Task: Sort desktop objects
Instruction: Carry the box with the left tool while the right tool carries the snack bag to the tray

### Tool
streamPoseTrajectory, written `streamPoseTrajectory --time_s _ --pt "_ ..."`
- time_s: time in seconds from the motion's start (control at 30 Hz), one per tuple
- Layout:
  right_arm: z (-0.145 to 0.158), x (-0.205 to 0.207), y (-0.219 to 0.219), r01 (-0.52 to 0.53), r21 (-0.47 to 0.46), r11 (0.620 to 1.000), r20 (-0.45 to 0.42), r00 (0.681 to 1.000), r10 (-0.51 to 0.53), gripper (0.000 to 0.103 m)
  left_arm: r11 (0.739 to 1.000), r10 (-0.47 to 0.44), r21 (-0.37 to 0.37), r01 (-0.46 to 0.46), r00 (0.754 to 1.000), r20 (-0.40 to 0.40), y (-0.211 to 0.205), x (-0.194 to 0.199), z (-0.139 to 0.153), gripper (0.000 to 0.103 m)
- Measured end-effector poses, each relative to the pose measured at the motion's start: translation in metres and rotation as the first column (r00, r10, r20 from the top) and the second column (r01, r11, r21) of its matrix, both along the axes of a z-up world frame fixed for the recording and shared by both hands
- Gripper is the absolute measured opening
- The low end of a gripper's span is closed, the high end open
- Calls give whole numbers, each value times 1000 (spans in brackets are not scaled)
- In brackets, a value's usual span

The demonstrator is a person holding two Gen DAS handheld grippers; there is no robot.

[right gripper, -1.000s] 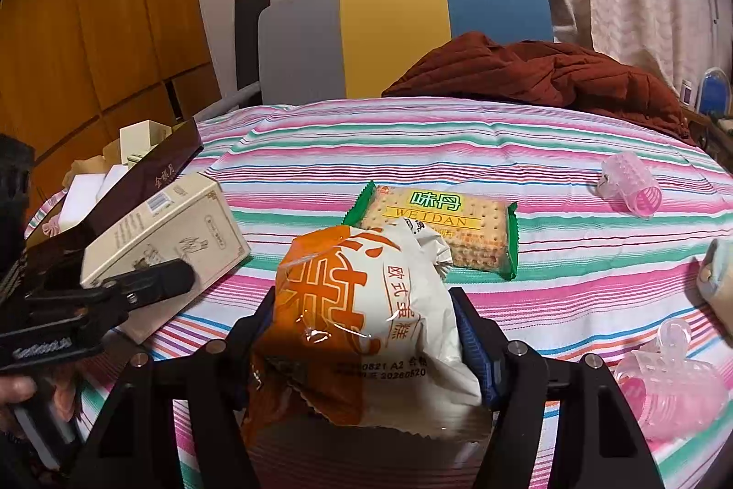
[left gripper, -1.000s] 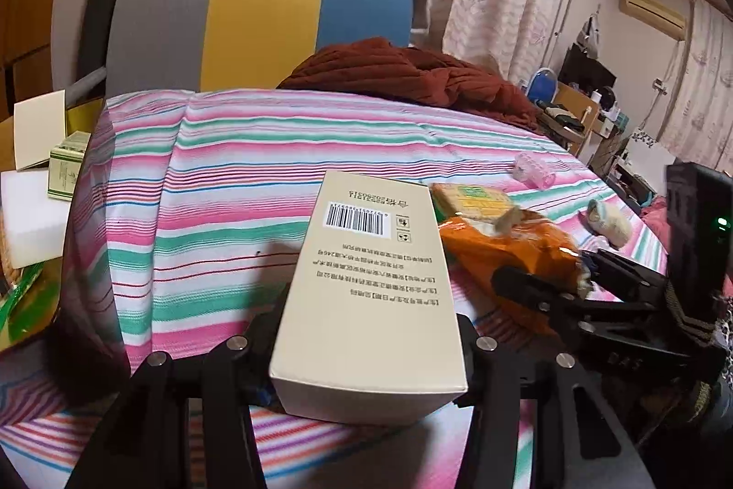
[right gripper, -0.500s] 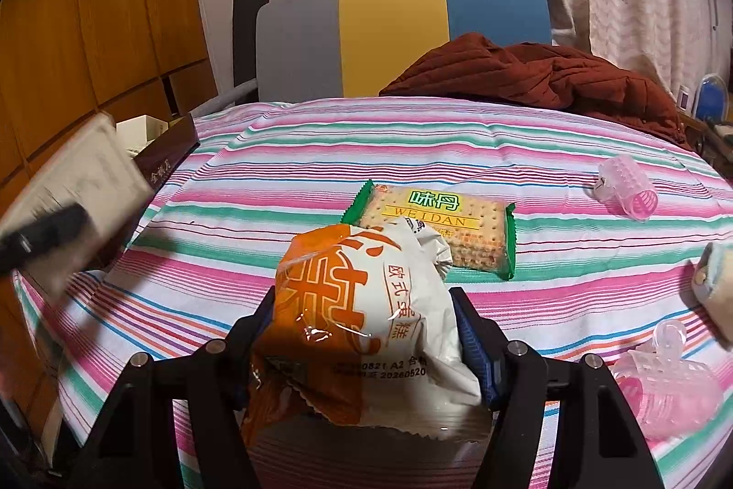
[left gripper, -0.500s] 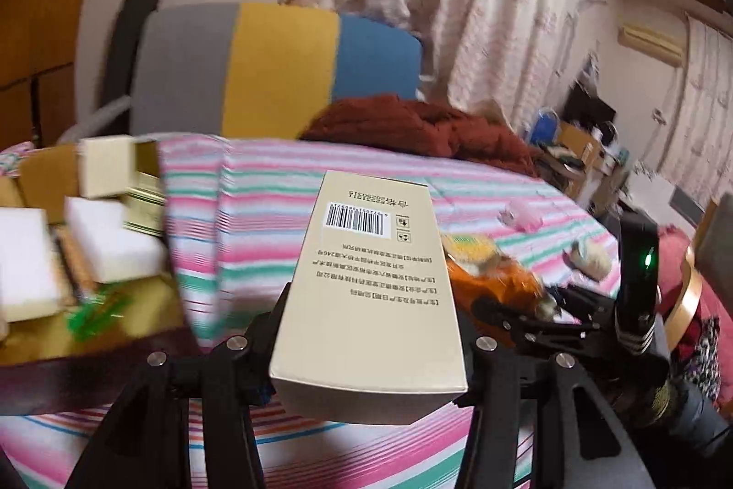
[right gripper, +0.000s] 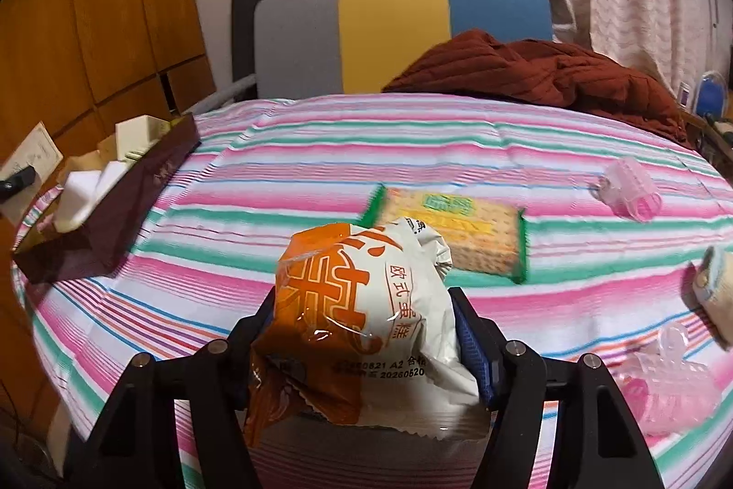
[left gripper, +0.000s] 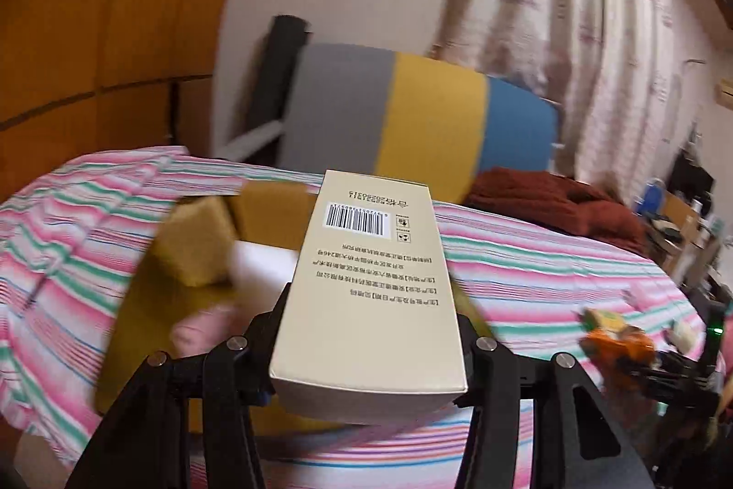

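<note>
My left tool is clamped on a long cream carton, its fingers pressing the two long sides near the end closest to me, so the carton juts straight ahead with its barcode face up. Just beyond and below the carton's far end, slightly to the tool's left, sits an open dark-sided box with a yellowish inside; a tan block and a white foam piece lie in it, and something pink shows blurred near its closer edge. The view is smeared, so I cannot tell whether the carton touches the box. My right tool is closed on an orange-and-white snack bag, squeezing its sides, the bag bulging up between the fingers and held above the striped tabletop. Straight ahead of that tool, just past the bag, a green-edged cracker packet lies flat on the cloth. Further out to its right rests a pink hair roller, and close by on the right, near the edge of view, a second pink roller lies beside a pale roll that is partly cut off. Far to this tool's left I see the same box at the tabletop's edge. Beyond the far edge, a brown garment is heaped before a grey, yellow and blue chair back.
</note>
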State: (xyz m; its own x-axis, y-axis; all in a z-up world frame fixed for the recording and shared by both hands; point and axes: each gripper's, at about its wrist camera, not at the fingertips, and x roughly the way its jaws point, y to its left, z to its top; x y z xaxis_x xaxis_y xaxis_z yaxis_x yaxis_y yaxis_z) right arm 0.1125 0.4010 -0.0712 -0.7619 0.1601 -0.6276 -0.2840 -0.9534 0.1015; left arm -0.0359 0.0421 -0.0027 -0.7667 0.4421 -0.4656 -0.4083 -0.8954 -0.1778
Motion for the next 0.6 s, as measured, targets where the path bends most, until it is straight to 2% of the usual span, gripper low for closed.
streamPoseTrajectory --time_s 0.13,0.33,0.47,0.6 --pt "10 -14 -20 -64 -5 998 -17 998 64 69 997 76 -31 -76 997 0 -27 -18 -4 53" --pt "31 -39 -62 -184 5 983 -54 981 184 69 989 136 -55 -135 990 18 -51 -32 -16 53" --pt "53 -60 -96 -286 2 958 -109 953 284 69 985 164 -51 -163 986 29 -62 -38 -22 53" --pt "73 -85 -132 -388 -10 922 -158 911 381 68 985 163 -67 -159 985 54 -66 -47 -29 54"
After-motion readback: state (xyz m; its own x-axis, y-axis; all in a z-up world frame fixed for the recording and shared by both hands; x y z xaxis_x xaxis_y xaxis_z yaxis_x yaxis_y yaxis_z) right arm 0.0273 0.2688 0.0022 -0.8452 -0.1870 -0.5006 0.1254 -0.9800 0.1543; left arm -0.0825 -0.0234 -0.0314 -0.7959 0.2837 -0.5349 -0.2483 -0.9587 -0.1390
